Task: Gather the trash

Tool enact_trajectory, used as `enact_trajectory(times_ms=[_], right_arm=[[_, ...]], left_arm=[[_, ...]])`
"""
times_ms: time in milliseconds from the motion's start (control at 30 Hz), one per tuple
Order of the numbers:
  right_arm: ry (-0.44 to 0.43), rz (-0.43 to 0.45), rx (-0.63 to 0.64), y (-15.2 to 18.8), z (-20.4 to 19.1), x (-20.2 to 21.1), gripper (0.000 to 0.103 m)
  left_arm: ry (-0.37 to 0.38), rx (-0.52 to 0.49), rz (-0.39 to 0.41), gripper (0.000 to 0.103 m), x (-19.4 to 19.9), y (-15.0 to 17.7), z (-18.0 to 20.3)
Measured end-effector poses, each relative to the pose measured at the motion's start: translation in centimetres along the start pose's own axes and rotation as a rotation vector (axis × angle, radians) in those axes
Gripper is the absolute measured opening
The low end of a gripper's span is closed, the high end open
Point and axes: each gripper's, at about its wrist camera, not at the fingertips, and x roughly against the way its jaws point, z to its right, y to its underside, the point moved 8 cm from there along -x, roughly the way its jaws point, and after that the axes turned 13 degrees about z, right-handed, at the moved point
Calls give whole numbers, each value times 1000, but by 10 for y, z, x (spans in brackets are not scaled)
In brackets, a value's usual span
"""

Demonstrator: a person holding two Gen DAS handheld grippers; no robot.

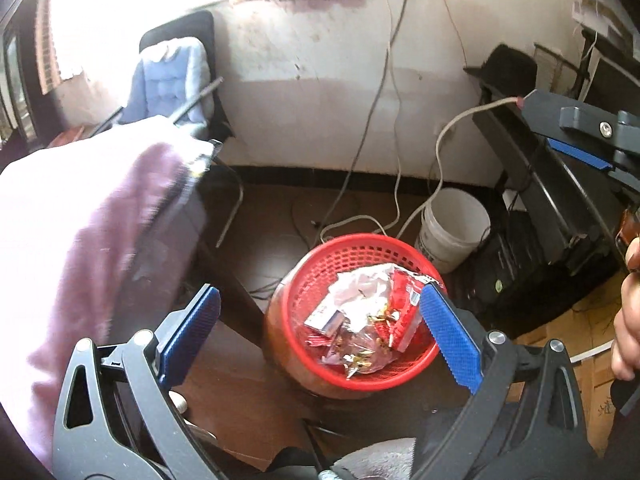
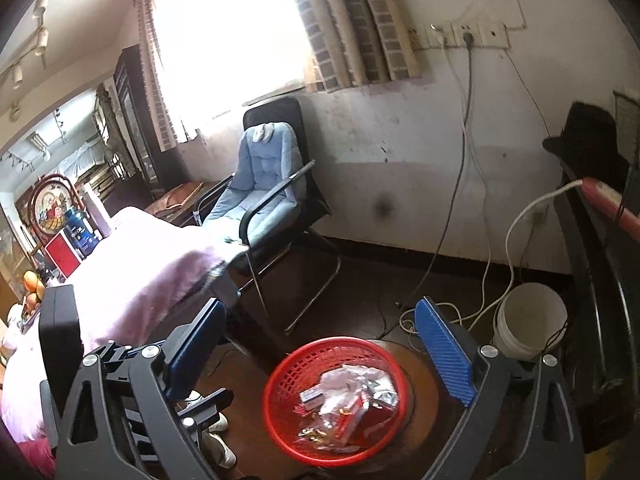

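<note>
Below, a red mesh basket (image 1: 352, 376) sits on a round brown stool (image 2: 424, 364), holding the trash (image 1: 368, 316): crumpled white paper, red wrappers, clear plastic and small gold foil bits. Both the left hand-held gripper (image 1: 320, 336) and the right hand-held gripper (image 2: 320, 344) hover over it, jaws wide apart, empty.

Stained wall (image 2: 400, 128); bright window (image 2: 228, 40); blue chair (image 2: 260, 184)
</note>
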Motion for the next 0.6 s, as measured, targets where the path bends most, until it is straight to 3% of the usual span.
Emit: enact_trajectory(times_ms=[100,300,467,600], right_arm=[[74,-10,18,-1,-15,3,97],[257,-140,-29,32,-19,16,97],[432,-135,-90,73,-2,56,97],[468,-141,-35,103,4,72,97]], left_arm=[[9,7,21,96,17,-1,-9],[32,5,10,96,42,9,-27],[16,29,-28,96,45,21,-44],[47,48,-48,96,46,25,-39]])
